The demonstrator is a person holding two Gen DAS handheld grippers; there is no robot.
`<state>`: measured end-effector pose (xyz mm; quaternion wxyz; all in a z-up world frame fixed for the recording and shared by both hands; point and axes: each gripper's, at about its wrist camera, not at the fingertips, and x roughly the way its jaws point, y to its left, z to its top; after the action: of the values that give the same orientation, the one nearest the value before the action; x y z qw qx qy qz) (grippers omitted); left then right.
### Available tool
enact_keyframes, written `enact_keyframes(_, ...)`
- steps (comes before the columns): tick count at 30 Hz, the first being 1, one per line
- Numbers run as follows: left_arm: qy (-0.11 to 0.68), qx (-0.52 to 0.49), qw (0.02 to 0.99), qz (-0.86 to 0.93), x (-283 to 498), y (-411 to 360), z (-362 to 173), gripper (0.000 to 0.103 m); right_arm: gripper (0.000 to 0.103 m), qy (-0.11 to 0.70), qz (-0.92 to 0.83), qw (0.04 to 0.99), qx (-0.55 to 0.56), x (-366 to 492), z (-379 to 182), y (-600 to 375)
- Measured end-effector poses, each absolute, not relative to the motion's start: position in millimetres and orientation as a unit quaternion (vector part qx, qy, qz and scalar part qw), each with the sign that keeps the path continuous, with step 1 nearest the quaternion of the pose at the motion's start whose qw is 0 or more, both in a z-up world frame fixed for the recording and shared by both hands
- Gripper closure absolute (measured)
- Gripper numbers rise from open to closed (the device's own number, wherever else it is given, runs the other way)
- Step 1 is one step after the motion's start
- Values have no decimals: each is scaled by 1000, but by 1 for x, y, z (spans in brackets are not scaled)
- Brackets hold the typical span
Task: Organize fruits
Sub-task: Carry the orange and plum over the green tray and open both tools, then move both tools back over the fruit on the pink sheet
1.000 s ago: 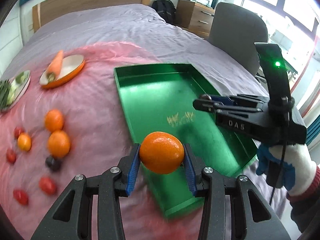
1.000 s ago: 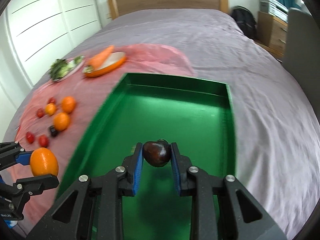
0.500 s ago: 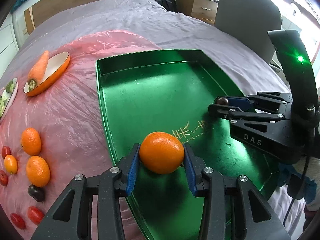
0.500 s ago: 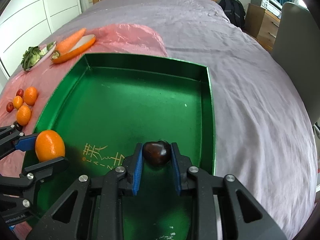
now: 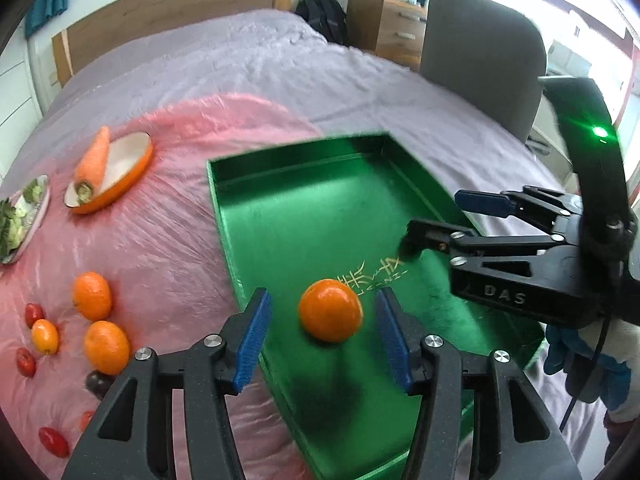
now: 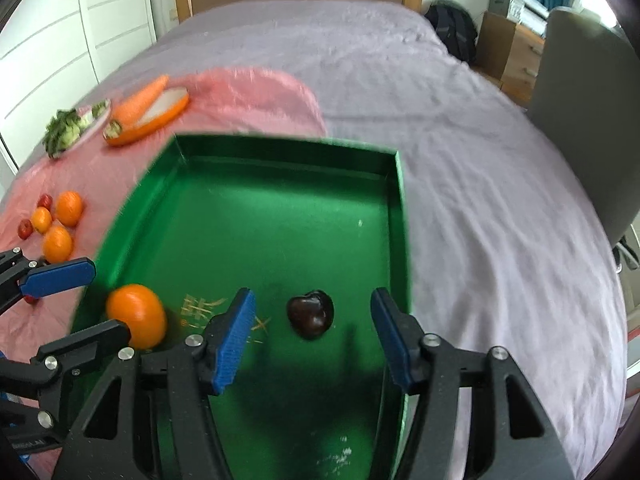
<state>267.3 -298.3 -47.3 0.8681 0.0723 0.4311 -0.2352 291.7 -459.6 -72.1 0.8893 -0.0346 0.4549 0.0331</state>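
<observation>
A green tray (image 5: 304, 208) lies on the bed; it also shows in the right wrist view (image 6: 248, 208). My left gripper (image 5: 324, 336) is open, its jaws wide apart around an orange (image 5: 330, 310) that rests on the tray floor. My right gripper (image 6: 312, 328) is open around a dark plum (image 6: 311, 314) lying on the tray floor. The orange (image 6: 137, 315) sits left of the plum. More oranges (image 5: 92, 295), small red fruits (image 5: 34, 314) and a dark plum (image 5: 98, 383) lie on the pink sheet (image 5: 168, 216) to the tray's left.
An orange dish with a carrot (image 5: 94, 162) and a plate of greens (image 5: 20, 216) sit at the far left. A grey chair (image 5: 480, 64) stands right of the bed. A wooden headboard (image 5: 172, 4) is at the far end.
Both grippers have opened. The orange and the dark plum have left the jaws and now lie on the tray floor. Both grippers have pulled back slightly.
</observation>
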Motion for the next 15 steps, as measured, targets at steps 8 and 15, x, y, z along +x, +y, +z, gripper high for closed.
enact_keyframes(8, 384, 72, 899, -198, 231, -257, -16, 55, 0, 380, -44, 923, -27, 243, -17, -447)
enact_keyframes(15, 380, 82, 907, -160, 196, -211, 4, 55, 0, 361, -29, 932, 18, 194, 5, -425)
